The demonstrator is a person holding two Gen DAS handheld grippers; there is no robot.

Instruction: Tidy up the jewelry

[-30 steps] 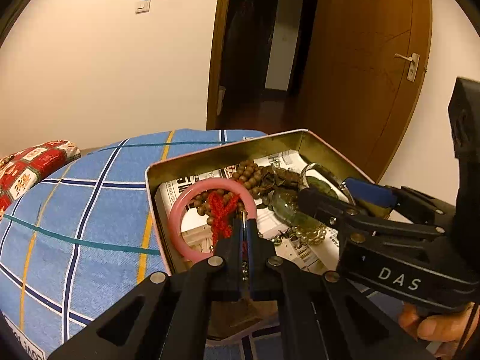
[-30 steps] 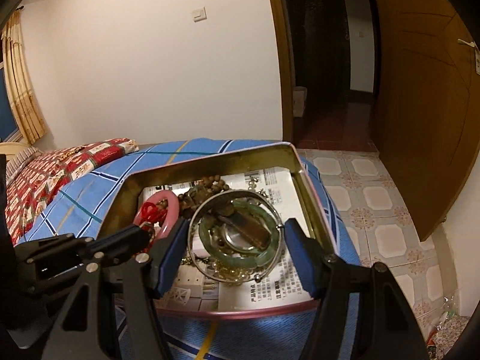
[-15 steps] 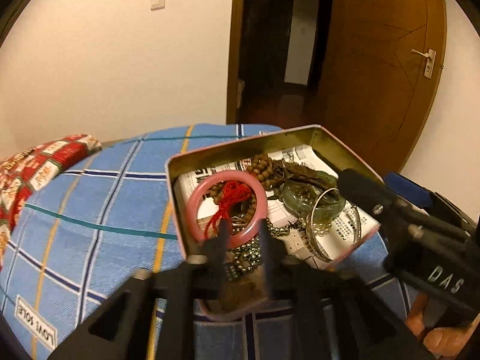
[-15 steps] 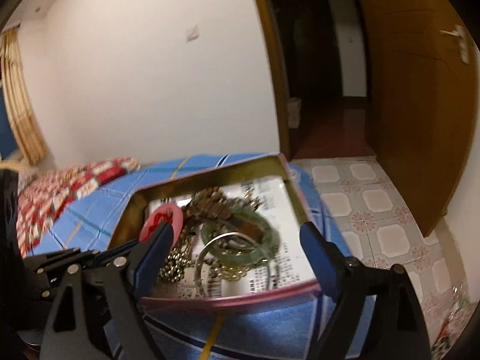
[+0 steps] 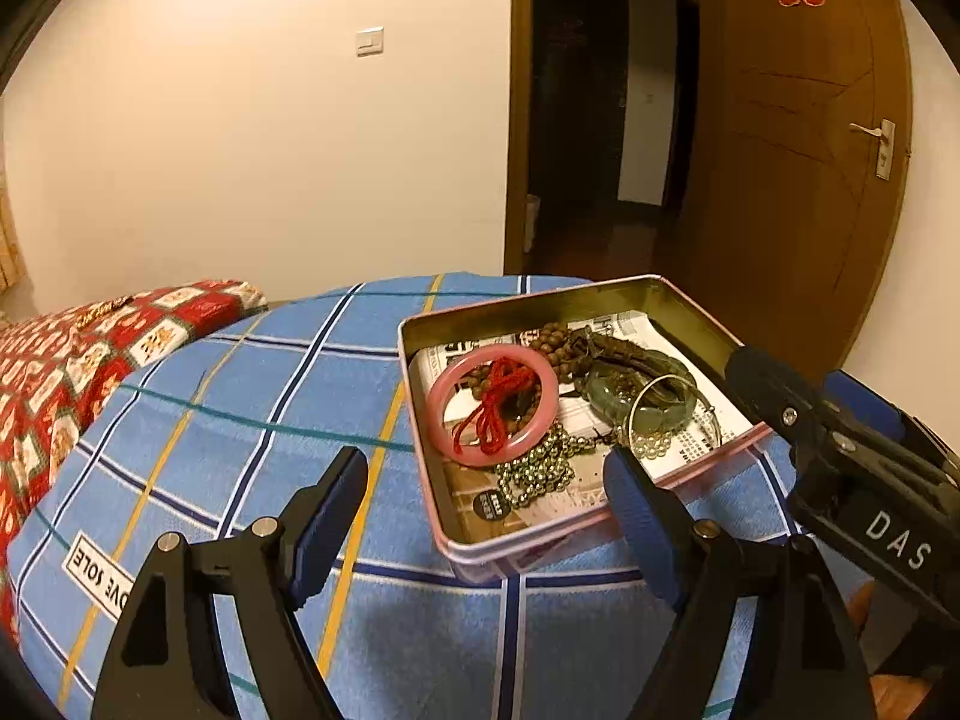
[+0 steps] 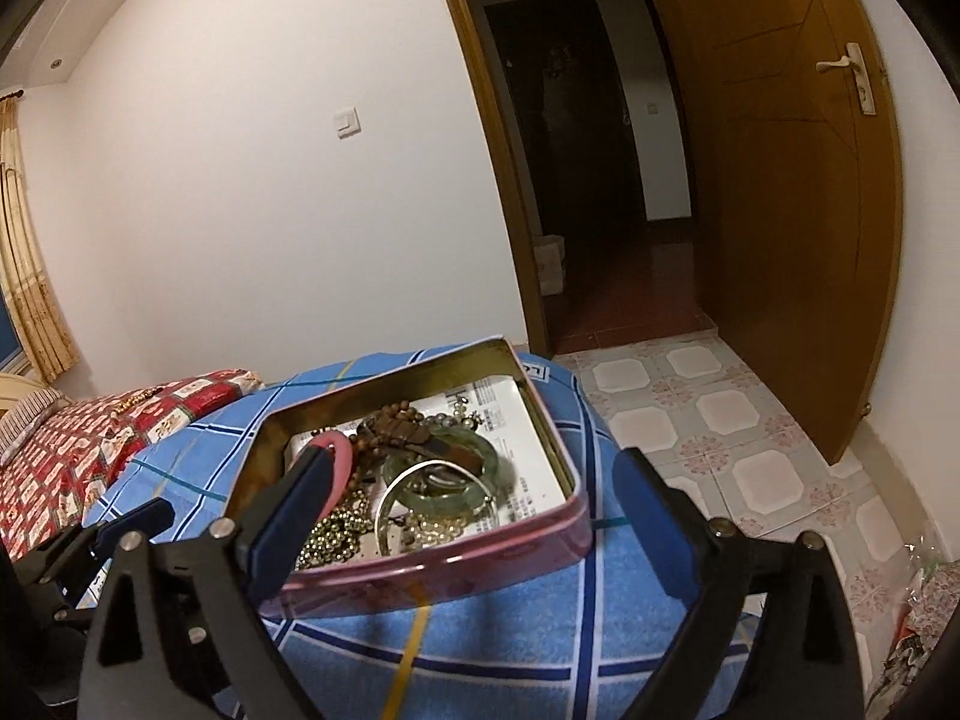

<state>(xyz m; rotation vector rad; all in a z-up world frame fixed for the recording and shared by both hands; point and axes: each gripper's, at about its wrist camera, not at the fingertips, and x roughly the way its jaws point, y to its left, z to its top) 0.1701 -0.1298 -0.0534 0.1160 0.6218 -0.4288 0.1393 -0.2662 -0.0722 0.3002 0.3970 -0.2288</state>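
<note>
Tin [image 5: 600,294]: jewelry deposited; left gripper [image 5: 486,498], lately pinched on the red cord [image 5: 495,402], and right gripper [image 6: 474,498] now back off, jaws opening, empty.

White wall [image 6: 240,180], open wooden door [image 6: 798,210], tiled floor [image 6: 720,420], curtain [image 6: 30,270]

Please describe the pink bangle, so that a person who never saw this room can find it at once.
On the blue checked bedspread stands an open metal tin lined with newspaper. The pink bangle lies flat at its left end; it is the only pink ring, with a red cord knotted across it.
</note>
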